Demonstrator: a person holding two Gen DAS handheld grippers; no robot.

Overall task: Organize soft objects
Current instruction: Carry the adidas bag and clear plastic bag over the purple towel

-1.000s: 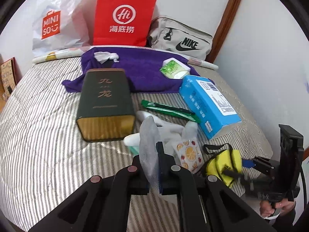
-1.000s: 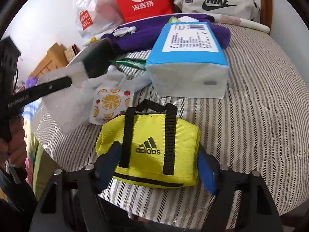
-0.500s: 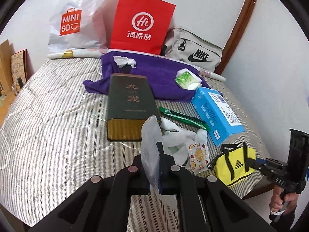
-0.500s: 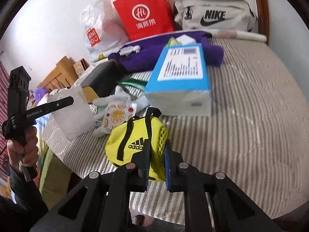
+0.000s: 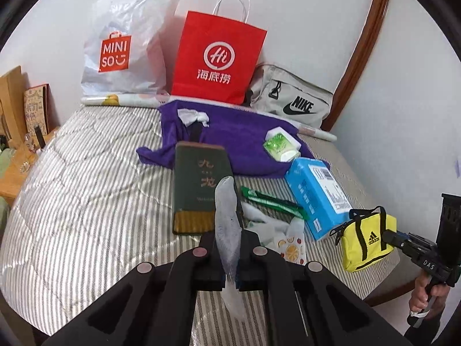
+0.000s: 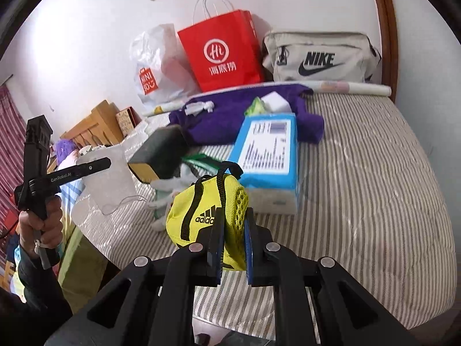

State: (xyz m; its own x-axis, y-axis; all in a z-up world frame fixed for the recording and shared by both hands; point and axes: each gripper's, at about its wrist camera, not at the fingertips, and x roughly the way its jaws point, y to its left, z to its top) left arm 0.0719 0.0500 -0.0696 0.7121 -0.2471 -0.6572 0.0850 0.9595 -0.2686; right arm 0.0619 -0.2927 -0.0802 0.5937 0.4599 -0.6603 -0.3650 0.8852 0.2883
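My left gripper [image 5: 230, 248] is shut on a thin white translucent cloth [image 5: 226, 219], held up above the near edge of the striped bed [image 5: 86, 201]; the cloth also shows in the right wrist view [image 6: 108, 178]. My right gripper [image 6: 233, 239] is shut on a small yellow Adidas bag [image 6: 207, 204], lifted off the bed; it also shows at the right of the left wrist view [image 5: 366, 239]. On the bed lie a purple towel [image 5: 239, 141], a fruit-print pouch [image 5: 291, 248], white crumpled cloth [image 5: 259, 216] and a blue tissue pack [image 5: 317, 196].
A dark green box [image 5: 198, 184] lies mid-bed, with a green packet [image 5: 273, 201] beside it. A red paper bag [image 5: 216, 57], a white Miniso bag [image 5: 121, 49] and a grey Nike bag [image 5: 291, 103] stand against the wall. A wooden nightstand [image 5: 11, 144] is at the left.
Both grippers have pulled back and up from the bed. The right gripper shut on the yellow bag and lifted it off the bed. The left still holds the white cloth.
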